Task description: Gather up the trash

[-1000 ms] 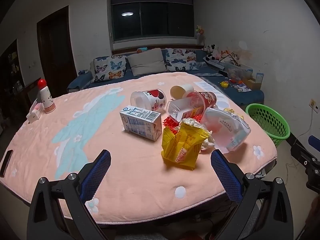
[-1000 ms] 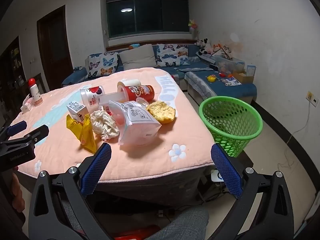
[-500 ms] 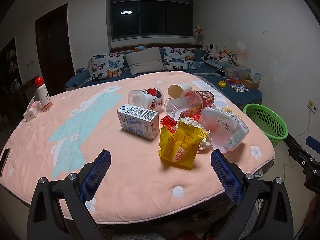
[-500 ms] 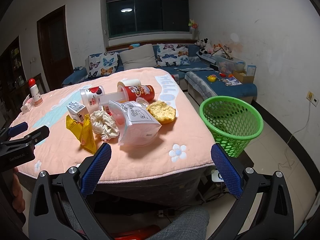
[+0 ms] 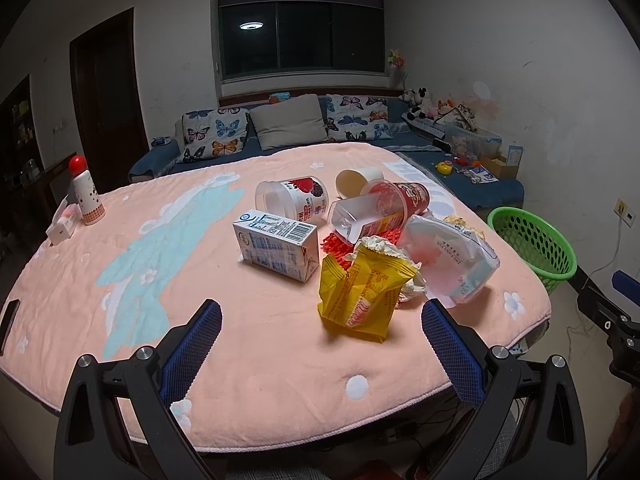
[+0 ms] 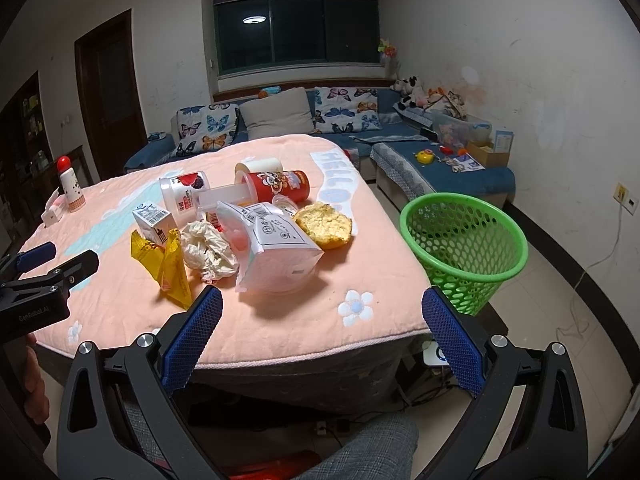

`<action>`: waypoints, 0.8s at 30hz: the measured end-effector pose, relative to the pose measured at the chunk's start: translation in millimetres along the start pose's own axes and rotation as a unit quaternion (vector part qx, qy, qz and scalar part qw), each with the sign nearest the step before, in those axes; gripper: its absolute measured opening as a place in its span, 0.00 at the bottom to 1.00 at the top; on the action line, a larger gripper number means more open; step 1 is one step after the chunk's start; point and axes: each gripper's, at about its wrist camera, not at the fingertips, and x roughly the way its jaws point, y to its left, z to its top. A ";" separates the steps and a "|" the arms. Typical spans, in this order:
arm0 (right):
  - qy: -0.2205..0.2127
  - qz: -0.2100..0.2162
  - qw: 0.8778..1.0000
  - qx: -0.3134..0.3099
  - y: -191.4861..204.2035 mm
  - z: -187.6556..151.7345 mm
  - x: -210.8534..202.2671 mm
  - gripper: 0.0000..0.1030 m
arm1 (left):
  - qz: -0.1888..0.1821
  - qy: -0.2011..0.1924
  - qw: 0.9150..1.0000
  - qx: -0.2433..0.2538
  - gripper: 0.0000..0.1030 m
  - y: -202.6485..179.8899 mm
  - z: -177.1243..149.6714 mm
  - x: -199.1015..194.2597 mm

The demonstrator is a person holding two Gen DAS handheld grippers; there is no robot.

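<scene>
A heap of trash lies on the pink table cover (image 5: pixel 160 280): a milk carton (image 5: pixel 276 245), a yellow snack wrapper (image 5: pixel 362 296), crumpled paper (image 6: pixel 208 249), a white plastic bag (image 6: pixel 276 252), a red tube can (image 6: pixel 276 189), a yoghurt tub (image 5: pixel 294 199) and a bread bun (image 6: pixel 324 224). A green mesh basket (image 6: pixel 464 248) stands on the floor right of the table. My left gripper (image 5: pixel 320 340) hangs open above the near table edge, short of the wrapper. My right gripper (image 6: pixel 322 338) is open too, over the table's near right corner, empty.
A red-capped bottle (image 5: pixel 85 192) and a small white box (image 5: pixel 62 226) stand at the table's far left. A dark phone (image 5: pixel 9 320) lies at the left edge. A blue sofa (image 6: pixel 280 128) with butterfly cushions runs behind and to the right. A trouser leg (image 6: pixel 368 452) shows below.
The left gripper has drifted slightly, so the trash sits a little left and lower than before. The right view is nearly unchanged. Both grippers stay open and empty.
</scene>
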 end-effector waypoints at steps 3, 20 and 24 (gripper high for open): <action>0.002 0.001 1.000 -0.002 0.5 0.7 3.3 0.96 | 0.001 0.001 1.000 -0.002 0.94 1.0 2.1 2.2; 0.007 0.004 1.000 -0.003 0.7 0.3 11.0 0.96 | 0.002 0.006 1.000 -0.002 0.94 4.4 4.3 10.8; 0.007 0.005 1.000 -0.003 0.6 0.7 11.6 0.96 | 0.002 0.008 1.000 -0.002 0.94 4.1 4.1 13.9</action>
